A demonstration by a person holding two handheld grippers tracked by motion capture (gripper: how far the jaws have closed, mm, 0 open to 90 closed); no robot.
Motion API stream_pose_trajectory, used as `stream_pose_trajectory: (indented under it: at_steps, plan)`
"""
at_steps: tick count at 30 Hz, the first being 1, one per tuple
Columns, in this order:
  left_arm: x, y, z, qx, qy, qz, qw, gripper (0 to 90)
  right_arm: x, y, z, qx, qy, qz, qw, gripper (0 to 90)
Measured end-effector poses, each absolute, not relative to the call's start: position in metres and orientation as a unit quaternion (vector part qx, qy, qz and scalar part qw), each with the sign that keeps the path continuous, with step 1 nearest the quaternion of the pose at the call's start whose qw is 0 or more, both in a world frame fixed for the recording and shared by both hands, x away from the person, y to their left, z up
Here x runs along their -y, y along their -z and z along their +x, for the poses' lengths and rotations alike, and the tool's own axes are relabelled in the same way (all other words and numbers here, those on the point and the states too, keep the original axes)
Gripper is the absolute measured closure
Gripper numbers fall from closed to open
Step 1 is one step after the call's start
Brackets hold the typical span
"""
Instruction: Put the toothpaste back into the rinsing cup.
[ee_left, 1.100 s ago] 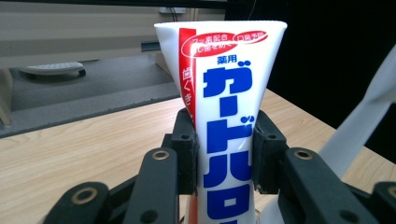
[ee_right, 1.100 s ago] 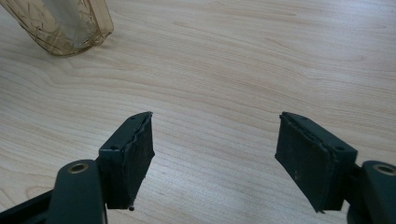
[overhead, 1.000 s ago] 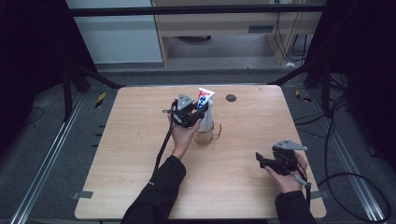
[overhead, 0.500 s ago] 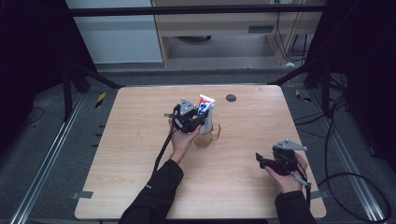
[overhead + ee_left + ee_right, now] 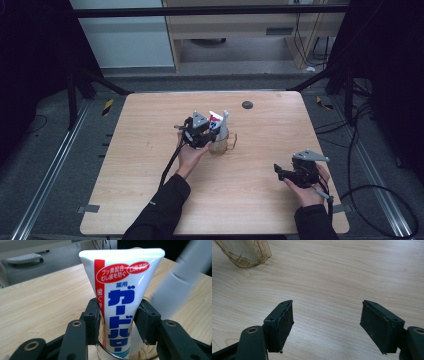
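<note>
- Two black pads of the left gripper [image 5: 117, 322] flank the toothpaste tube [image 5: 122, 305], which stands upright in the clear glass cup [image 5: 220, 144], its crimped end up. The jaws have just been opening with the tube between them; in the left gripper view the pads look to stand just off its sides or barely touching, no longer squeezing.
- Compared with a second ago in the high view, the tube has gone from tilted above the cup to sitting down inside it, directly ahead of the left gripper [image 5: 206, 134], beside a white item [image 5: 225, 119] in the same cup that is too blurred to name.
- My judgement: the placing of the tube is as good as done, and what remains for this hand is to draw back without snagging the tube or tipping the cup.
- Jaws of the right gripper [image 5: 327, 325] stand wide apart with nothing between them, only bare wooden table [image 5: 337, 277]. The cup [image 5: 244, 252] lies well ahead and to its left; in the high view this gripper [image 5: 280, 172] rests near the table's edge.
</note>
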State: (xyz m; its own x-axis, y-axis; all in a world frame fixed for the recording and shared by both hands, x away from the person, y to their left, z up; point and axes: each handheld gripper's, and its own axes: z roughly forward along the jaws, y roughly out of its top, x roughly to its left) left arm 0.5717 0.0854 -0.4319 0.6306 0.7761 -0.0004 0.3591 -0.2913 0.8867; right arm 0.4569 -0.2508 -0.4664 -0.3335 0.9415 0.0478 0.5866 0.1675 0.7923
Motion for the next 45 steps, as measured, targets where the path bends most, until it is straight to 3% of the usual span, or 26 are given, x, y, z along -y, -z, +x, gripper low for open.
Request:
stream_pose_trajectory:
  at_steps: [9,13,25,45]
  plan:
    - [-0.089,0.429,0.568,-0.360,-0.215,0.782,0.461,56.5,0.251,0.466,0.457,-0.725,-0.375,0.527,0.235,26.0]
    - [-0.093,0.423,0.564,-0.354,-0.223,0.785,0.458,48.9,0.252,0.467,0.457,-0.724,-0.374,0.528,0.237,26.0]
    - [-0.116,0.405,0.539,-0.337,-0.238,0.795,0.445,37.8,0.255,0.466,0.455,-0.722,-0.375,0.530,0.238,25.2]
    - [-0.248,0.444,0.480,-0.444,-0.213,0.782,0.381,26.8,0.263,0.467,0.453,-0.714,-0.372,0.544,0.237,20.2]
